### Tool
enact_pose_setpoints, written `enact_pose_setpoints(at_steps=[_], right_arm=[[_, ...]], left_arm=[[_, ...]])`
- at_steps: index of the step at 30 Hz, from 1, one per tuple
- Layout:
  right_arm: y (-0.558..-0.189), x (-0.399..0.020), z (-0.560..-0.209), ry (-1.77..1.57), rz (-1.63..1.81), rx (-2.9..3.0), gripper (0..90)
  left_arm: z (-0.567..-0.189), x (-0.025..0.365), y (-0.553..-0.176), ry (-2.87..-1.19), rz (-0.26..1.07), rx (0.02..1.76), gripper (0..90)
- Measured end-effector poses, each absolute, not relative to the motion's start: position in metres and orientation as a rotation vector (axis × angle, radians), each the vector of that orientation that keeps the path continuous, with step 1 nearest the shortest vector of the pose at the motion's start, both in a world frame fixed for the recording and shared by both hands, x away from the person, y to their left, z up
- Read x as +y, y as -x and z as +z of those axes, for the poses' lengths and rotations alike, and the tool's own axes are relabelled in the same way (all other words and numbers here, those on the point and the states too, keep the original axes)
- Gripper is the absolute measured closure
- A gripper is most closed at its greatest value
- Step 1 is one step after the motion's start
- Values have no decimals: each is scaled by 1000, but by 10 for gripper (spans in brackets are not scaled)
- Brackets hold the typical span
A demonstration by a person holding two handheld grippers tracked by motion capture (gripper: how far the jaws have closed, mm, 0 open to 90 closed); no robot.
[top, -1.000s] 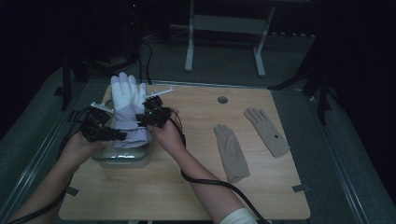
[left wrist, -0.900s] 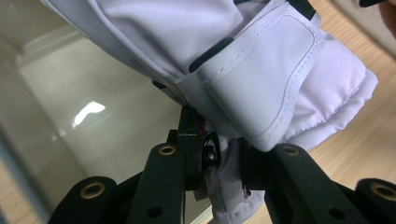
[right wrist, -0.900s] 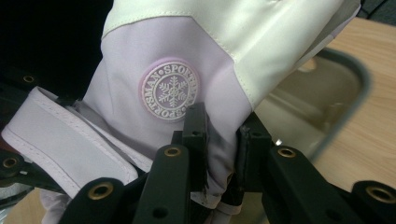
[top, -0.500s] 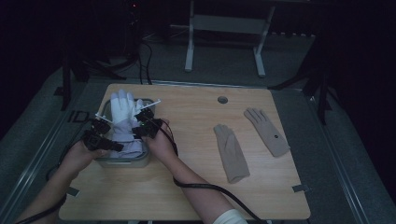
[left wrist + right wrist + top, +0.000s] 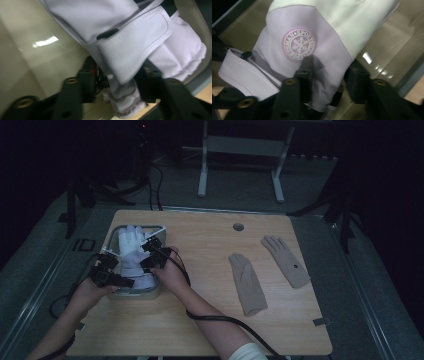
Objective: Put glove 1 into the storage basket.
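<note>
Near edge first: left gripper (image 5: 107, 276) clamped on the cuff of the white glove (image 5: 132, 251), jaws closed on its wrist strap and gathered hem. Right gripper (image 5: 152, 257) likewise shut on the same glove, jaws pinching lilac fabric just below a round snowflake badge (image 5: 299, 44). Lying inside the tray (image 5: 131, 294) at the table's (image 5: 210, 270) left, long axis running away from the person, fingers pointing to the far end, cuff nearest. Padded, white at the fingers, pale lilac over the back and cuff. Glossy cream tray interior, nothing else visible inside. Farther right, well apart: two flat tan gloves (image 5: 247, 282) (image 5: 286, 260) side by side, fingers pointing far-left.
</note>
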State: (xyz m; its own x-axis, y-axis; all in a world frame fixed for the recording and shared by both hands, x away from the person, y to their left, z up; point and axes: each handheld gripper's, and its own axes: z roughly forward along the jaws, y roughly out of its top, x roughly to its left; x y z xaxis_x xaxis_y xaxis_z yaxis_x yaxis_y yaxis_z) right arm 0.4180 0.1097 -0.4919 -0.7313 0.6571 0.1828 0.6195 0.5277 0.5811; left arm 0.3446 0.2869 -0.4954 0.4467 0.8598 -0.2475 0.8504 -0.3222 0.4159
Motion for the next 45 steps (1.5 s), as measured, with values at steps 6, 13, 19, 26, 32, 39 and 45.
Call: enact_pose_setpoints(at_steps=[6, 13, 19, 26, 32, 39, 45], right_arm=[[-419, 104, -483, -1090, 1079, 2681, 369], [-416, 92, -463, -1009, 1209, 2682, 215], [-415, 76, -451, -965, 1202, 2663, 182], [-413, 53, -443, -969, 1186, 2638, 184], [-409, 31, -438, -962, 1161, 2620, 184], [-405, -2, -437, -959, 1132, 2600, 154], [-403, -33, -440, -980, 1124, 2574, 146]], left_arm=[[-484, 288, -336, -2136, 156, 1438, 380], [-468, 278, -325, -2009, 234, 1346, 184], [-461, 265, -318, -1898, 273, 1294, 149], [-458, 236, -312, -1913, 308, 1265, 2], [-457, 214, -310, -1924, 290, 1189, 2], [-460, 187, -307, -1941, 257, 1100, 2], [-464, 171, -306, -1931, 249, 1050, 2]])
